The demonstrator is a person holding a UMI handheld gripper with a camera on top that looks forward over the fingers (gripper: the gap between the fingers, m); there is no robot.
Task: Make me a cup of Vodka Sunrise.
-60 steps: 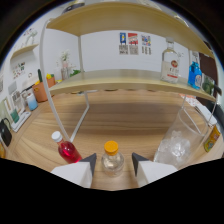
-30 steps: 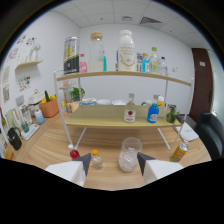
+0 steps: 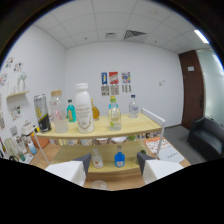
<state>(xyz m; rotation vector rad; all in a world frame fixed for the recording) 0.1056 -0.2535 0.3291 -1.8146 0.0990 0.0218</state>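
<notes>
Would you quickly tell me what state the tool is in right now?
Tool: open, holding nothing, fingers spread apart, raised toward the top shelf of bottles.

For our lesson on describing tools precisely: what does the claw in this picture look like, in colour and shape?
Only the two fingers of the claw show. Each finger is a broad, pale whitish wedge with a darker grey inner face at its tip, rising out of a black area below. No cables, markings, hand or sleeve can be seen.

shelf rack (image 3: 131, 130) | top: white bottle (image 3: 84, 108), dark can (image 3: 42, 113), clear bottles (image 3: 115, 114)
</notes>
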